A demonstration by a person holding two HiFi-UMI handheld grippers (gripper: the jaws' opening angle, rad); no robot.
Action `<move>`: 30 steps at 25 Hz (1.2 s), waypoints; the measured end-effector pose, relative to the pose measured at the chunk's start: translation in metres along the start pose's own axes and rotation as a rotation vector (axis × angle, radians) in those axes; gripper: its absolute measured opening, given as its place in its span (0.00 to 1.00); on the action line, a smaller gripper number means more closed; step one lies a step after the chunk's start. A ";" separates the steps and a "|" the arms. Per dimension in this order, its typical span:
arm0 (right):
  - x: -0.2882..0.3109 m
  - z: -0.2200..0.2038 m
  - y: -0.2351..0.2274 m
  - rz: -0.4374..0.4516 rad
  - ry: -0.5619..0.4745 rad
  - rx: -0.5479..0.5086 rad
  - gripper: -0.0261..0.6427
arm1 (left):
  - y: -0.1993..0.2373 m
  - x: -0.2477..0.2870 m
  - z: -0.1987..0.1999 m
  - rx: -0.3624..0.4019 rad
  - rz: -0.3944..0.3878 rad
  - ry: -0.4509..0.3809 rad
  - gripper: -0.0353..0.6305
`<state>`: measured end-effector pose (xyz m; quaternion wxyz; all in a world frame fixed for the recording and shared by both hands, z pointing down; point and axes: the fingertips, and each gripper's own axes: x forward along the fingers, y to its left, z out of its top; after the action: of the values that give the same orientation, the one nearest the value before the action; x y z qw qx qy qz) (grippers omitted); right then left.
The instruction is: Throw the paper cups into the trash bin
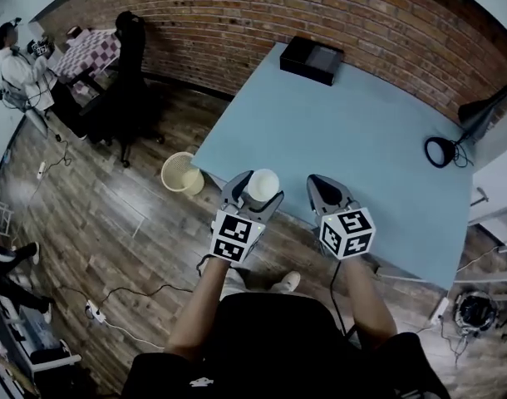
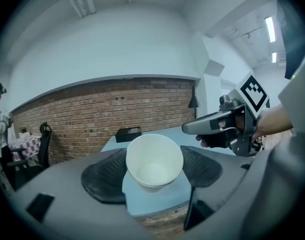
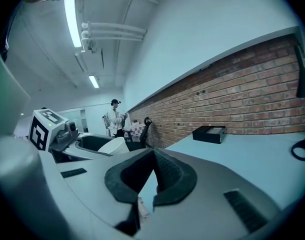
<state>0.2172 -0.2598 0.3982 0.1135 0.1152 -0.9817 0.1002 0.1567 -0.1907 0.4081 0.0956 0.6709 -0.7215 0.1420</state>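
Observation:
A white paper cup (image 1: 263, 185) sits between the jaws of my left gripper (image 1: 255, 196), which is shut on it over the near left corner of the light blue table (image 1: 361, 140). In the left gripper view the cup (image 2: 153, 160) has its open mouth toward the camera, with a black pad (image 2: 103, 180) pressed against each side. My right gripper (image 1: 323, 186) hovers beside it, shut and empty; in its own view the right gripper (image 3: 153, 153) has its pad tips touching. The round yellowish trash bin (image 1: 181, 173) stands on the wooden floor left of the table corner.
A black box (image 1: 312, 59) lies at the table's far edge, and a black desk lamp (image 1: 453, 144) stands at its right. A black office chair (image 1: 129, 65), a checkered table (image 1: 87, 52) and a person (image 1: 12, 61) are at the far left. Cables run across the floor.

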 end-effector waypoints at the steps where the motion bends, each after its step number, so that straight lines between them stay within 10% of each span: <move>1: 0.009 0.000 0.010 0.017 0.004 -0.005 0.05 | 0.008 -0.006 -0.001 -0.005 0.012 -0.004 0.58; 30: 0.191 0.014 0.206 0.138 0.051 -0.078 0.05 | 0.229 -0.130 -0.067 -0.092 0.128 -0.015 0.58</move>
<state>-0.0178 -0.1059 0.3963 0.1355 0.0404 -0.9873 0.0723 -0.0641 -0.0325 0.4111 0.1117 0.6192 -0.7695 0.1093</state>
